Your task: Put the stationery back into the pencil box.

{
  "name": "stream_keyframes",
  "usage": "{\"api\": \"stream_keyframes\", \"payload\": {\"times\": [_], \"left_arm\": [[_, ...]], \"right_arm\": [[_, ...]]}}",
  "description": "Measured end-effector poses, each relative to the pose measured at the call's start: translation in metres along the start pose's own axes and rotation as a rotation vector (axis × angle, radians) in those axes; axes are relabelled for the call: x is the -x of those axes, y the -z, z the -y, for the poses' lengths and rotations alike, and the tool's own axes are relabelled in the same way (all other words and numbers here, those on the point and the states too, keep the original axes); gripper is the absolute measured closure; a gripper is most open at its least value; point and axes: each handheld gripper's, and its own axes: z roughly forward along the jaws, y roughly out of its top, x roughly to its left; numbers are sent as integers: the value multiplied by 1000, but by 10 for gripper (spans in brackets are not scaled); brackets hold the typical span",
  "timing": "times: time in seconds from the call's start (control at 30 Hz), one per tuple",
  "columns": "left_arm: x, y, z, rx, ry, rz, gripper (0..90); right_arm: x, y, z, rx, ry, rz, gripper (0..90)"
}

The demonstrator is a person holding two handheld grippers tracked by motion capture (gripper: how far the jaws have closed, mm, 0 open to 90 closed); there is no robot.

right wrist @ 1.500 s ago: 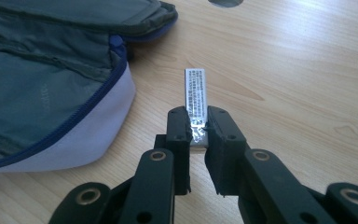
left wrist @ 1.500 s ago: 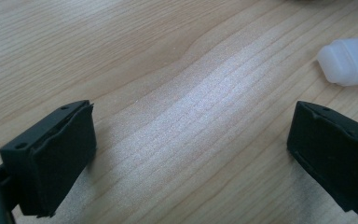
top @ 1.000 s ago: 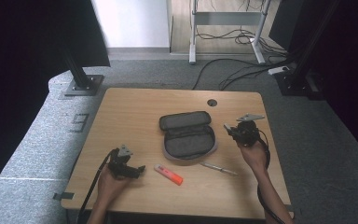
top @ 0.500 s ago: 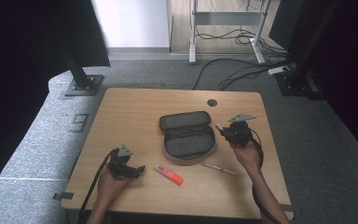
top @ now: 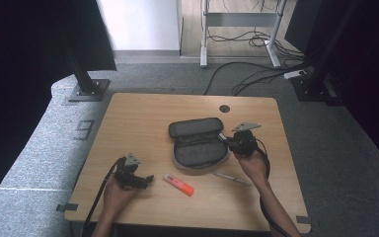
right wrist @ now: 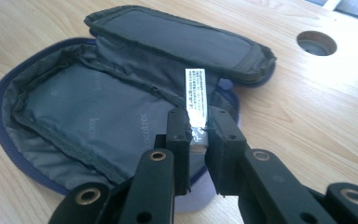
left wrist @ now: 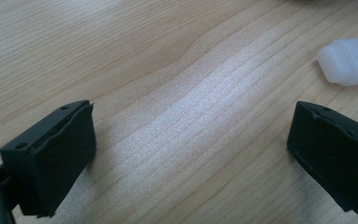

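Observation:
A dark pencil case point(top: 197, 143) lies unzipped and spread flat at the table's middle, its grey lining point(right wrist: 88, 116) showing. My right gripper point(top: 225, 140) is at the case's right end, shut on a small flat white-labelled item point(right wrist: 195, 91) that sticks up between its jaws point(right wrist: 199, 128) over the lining. My left gripper point(top: 145, 180) rests near the front left of the table, open, with bare wood between its jaws point(left wrist: 191, 154). An orange and white highlighter point(top: 178, 184) lies just to its right, its white end point(left wrist: 349, 60) beyond the jaws.
A thin silver pen point(top: 231, 177) lies on the wood in front of the case, by the right forearm. A round cable hole point(top: 224, 108) sits behind the case. Bare tabletop point(top: 128, 123) stretches to the left and back.
My right gripper has moved left with the white-labelled item, from beside the case to over its right end. The left gripper has kept still.

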Motion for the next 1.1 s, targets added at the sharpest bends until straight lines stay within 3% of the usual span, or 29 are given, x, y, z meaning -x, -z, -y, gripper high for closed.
{"api": "stream_keyframes", "payload": {"times": [0.37,1.1], "left_arm": [[0,0,0,0,0,0,10],[0,0,0,0,0,0,11]], "right_arm": [[-11,-15,3,-17,16,-22,781],[-15,-46,21,-102,33,-29,781]]}}
